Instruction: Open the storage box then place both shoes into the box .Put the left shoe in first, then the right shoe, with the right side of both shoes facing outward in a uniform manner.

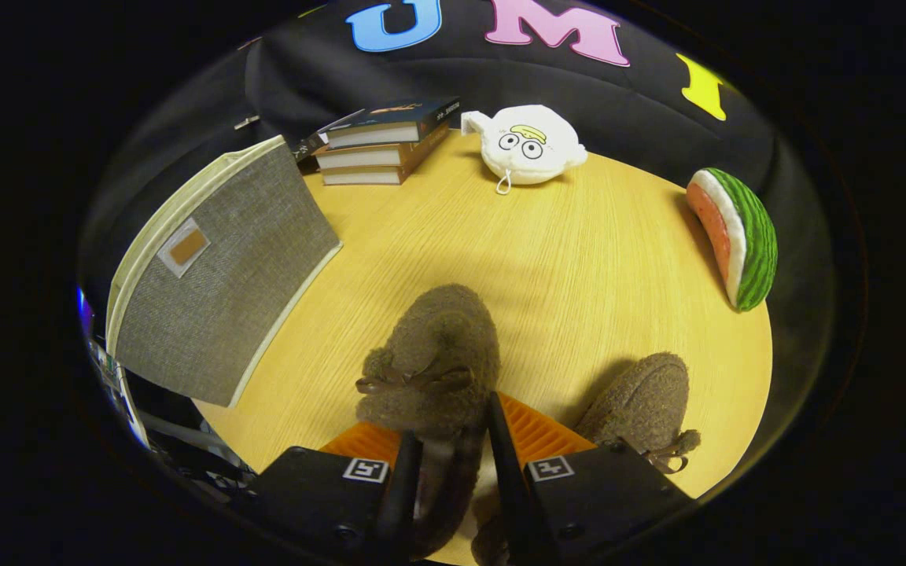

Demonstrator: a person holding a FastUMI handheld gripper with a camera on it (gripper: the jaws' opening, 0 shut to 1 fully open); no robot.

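1. The hand-held gripper (453, 440) is closed on a fuzzy brown slipper (431, 358), its two fingers pinching the slipper's near end from either side.
2. That slipper runs lengthwise straight ahead of the fingers, its rounded toe pointing away from the gripper toward the middle of the round wooden surface (563, 259); a small brown bow sits across its top just beyond the fingertips.
3. Whether the gripped slipper rests on the surface or is lifted clear cannot be told.
4. A second, matching slipper (646, 405) lies on the surface just to the right of the gripper, apart from the first, angled so its bow end faces the near rim and its rounded end points away and slightly left.
5. The grey fabric storage box (217, 275), with a cream trim and a small tan tag, stands at the surface's left side, ahead and left of the fingers, well apart from both slippers.
6. Beyond lie a stack of books (382, 145), a white plush toy (530, 145) and a watermelon-slice plush (736, 236) at the far right rim.
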